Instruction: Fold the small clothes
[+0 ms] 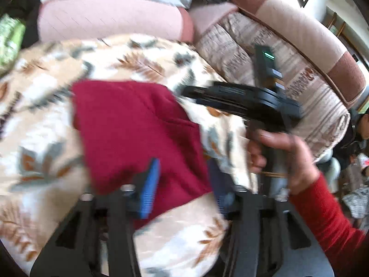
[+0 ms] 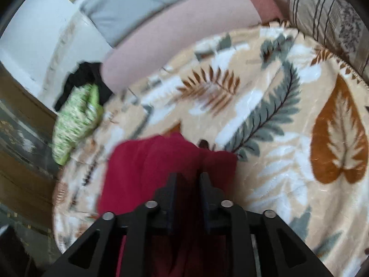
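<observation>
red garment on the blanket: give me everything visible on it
The red garment is plain dark red, soft knit-looking cloth, lying folded into a rough rectangle with creases on the leaf-print blanket. No sleeves, collar or label can be made out. Both claws hover over its near edge; any contact is unclear through blur.

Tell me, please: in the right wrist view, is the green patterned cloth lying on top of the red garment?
No, the green patterned cloth lies apart from the red garment, at the edge of the leaf-print blanket.
</observation>
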{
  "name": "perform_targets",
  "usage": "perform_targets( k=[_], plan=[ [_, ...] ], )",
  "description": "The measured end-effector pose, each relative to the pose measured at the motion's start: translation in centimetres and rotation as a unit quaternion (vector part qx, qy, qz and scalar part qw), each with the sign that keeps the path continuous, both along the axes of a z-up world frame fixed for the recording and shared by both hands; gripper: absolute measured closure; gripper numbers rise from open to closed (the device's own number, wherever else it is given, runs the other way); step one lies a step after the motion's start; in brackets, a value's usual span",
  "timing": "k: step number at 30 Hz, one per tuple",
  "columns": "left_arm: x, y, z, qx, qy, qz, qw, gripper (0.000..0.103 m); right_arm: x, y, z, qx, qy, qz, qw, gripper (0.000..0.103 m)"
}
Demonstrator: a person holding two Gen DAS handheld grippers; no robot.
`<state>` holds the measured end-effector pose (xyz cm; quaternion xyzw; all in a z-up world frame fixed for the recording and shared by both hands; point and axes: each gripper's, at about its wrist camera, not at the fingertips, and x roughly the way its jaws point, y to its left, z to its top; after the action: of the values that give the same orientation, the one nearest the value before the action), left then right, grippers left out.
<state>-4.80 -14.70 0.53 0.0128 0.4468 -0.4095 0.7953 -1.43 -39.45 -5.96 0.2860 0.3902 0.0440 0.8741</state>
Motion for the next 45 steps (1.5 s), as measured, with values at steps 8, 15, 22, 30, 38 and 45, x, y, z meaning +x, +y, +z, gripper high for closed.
perform_targets(
  k=[8,15,22,30,38,45],
  plan=[
    [1.8,2.1,-4.4,0.053,0.018,0.06,0.9966,0.051,-2.1,5.0,-0.4,-0.022,0.021,0.071,0.997,0.067],
    [1.8,1.0,-8.2,0.076,0.042,0.078,0.9932,0.051,-3.6,3.3,-3.5,-0.12,0.061,0.021,0.991,0.088],
    [1.5,1.4,-6.6,0.071,0.032,0.097,0.9922,0.051,-4.5,2.5,-1.9,-0.082,0.037,0.017,0.996,0.083],
    [2.3,1.2,-4.8,0.066,0.01,0.107,0.992,0.049,-4.0,3.2,-0.6,-0.085,0.018,0.001,0.996,0.046],
    [3.7,0.5,-5.7,0.074,0.018,0.112,0.9908,0.049,-2.4,4.3,-2.2,-0.103,0.036,0.018,0.994,0.054],
    [4.4,0.9,-6.4,0.053,0.038,0.118,0.9908,0.046,-3.2,4.1,-1.8,-0.13,0.015,0.016,0.991,0.089]
  ],
)
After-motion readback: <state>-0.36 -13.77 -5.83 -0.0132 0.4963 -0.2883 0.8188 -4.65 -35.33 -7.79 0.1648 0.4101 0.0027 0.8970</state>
